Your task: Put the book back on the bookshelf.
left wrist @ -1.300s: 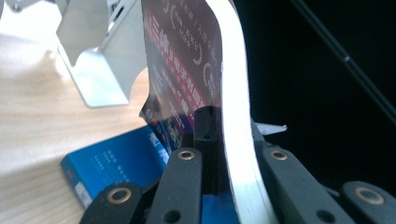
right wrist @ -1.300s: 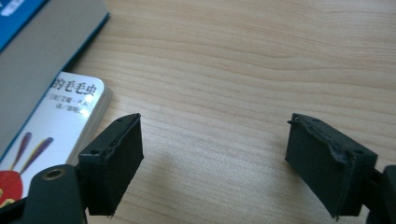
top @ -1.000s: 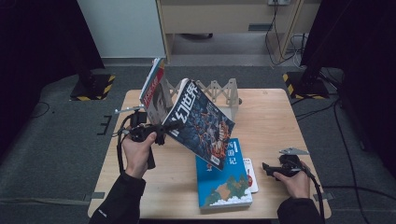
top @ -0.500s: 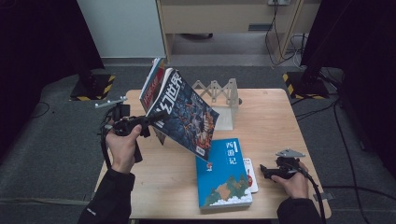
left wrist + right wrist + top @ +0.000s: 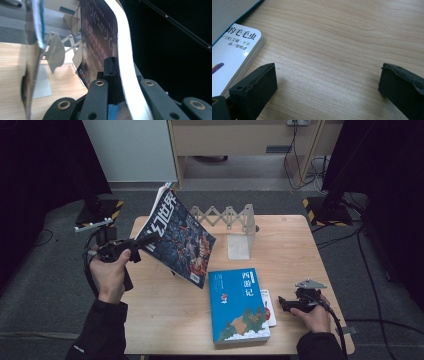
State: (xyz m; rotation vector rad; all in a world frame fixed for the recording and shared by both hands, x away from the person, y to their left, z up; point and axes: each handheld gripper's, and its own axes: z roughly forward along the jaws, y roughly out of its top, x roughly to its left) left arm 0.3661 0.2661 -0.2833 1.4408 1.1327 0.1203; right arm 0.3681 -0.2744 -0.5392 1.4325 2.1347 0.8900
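Magazine [image 5: 180, 237] hangs tilted over the table's [image 5: 300, 245] ten o'clock corner, pinched by the left gripper [image 5: 137, 244] for racking, while the right gripper [image 5: 285, 303] rests wide apart at four o'clock.

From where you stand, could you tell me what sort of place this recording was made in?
Probably a lab or studio corner set up for recording: a small wooden table on grey carpet, black curtains at both sides, hazard-striped stand feet, and loose cables by the wall.

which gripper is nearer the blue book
Right. The right gripper lies open on the table beside the blue book; the left gripper holds the magazine up, farther off.
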